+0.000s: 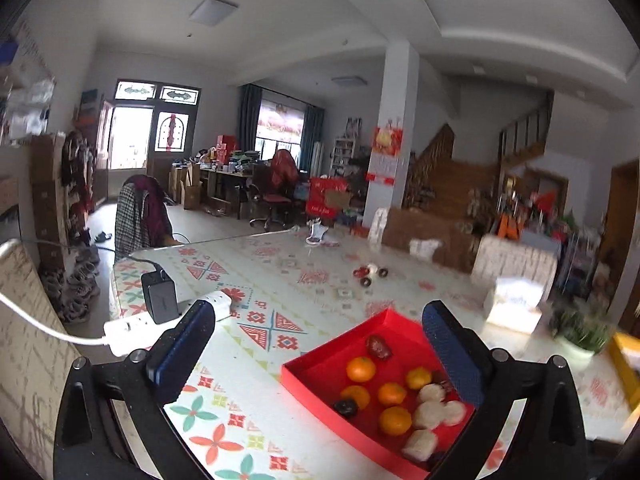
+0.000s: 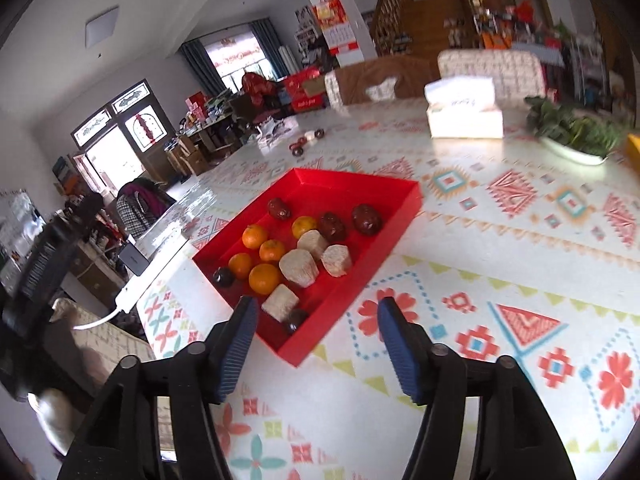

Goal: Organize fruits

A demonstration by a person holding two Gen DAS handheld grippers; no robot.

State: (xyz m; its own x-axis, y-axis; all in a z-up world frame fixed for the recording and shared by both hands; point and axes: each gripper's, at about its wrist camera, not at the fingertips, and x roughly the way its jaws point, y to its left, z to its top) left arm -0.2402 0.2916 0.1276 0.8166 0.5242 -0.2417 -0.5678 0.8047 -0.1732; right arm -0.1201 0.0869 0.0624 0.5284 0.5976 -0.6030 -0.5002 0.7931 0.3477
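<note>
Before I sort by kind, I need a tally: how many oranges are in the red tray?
5, clustered at the red tray's left half, and beside a dark red fruit. None seem hidden.

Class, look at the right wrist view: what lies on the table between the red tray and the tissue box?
Nothing: in the right wrist view, only bare patterned tablecloth lies between the red tray and the tissue box.

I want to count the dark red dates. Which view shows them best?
The right wrist view: three dates lie unobstructed in the red tray. The left wrist view shows only one date clearly.
</note>
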